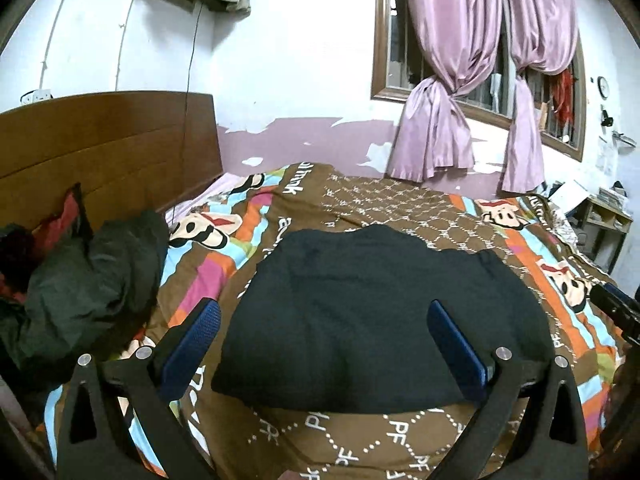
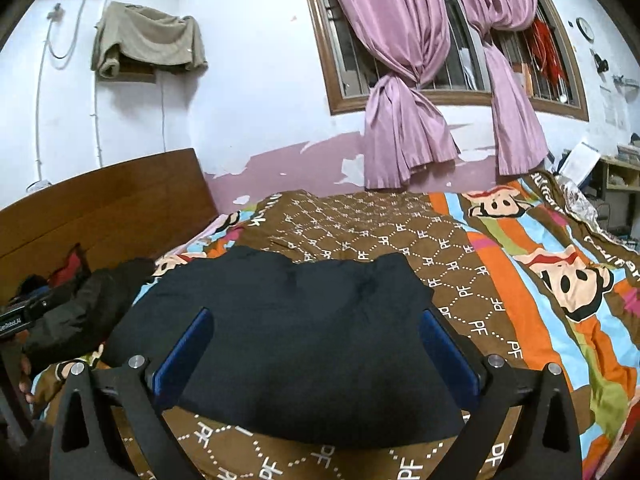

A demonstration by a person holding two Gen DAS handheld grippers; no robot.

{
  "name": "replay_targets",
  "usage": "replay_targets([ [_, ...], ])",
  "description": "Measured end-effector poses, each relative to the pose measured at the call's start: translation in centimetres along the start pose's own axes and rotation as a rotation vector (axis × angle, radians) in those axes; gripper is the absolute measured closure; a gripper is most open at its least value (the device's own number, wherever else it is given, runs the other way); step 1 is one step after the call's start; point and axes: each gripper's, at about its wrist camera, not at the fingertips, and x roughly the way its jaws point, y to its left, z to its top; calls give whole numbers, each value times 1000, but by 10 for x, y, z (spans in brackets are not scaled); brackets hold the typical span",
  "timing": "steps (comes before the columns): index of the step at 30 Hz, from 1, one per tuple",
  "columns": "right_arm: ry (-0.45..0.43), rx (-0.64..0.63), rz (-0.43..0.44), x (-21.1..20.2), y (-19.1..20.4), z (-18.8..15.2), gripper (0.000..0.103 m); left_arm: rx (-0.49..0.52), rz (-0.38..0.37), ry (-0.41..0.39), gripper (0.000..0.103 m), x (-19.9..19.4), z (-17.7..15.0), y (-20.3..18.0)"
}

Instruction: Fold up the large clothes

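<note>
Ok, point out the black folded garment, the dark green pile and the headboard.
Black garment (image 1: pixel 360 312), left wrist view, its middle.
Green pile (image 1: pixel 92 276), left wrist view, its middle.
Headboard (image 2: pixel 120 204), right wrist view, front panel.

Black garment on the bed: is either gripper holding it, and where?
Nothing held. The left gripper and right gripper both stand open above the folded black garment, which lies free on the bedspread.

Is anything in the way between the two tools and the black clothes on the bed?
No, nothing visible. Both the left tool and the right tool are open, with the folded black garment straight ahead on the bedspread. The dark green pile lies off to one side.
</note>
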Motion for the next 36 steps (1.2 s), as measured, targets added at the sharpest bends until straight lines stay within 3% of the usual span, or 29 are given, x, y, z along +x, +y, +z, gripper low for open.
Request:
replay_targets([
  [15, -47, -15, 38, -59, 32, -27, 0, 14, -79, -52, 2, -49, -22, -9],
  [22, -62, -80, 33, -77, 52, -45, 0, 59, -59, -69, 2, -66, -37, -14],
  [36, -85, -95, 22, -97, 69, -71, 0, 66, -61, -85, 2, -88, -75, -7],
])
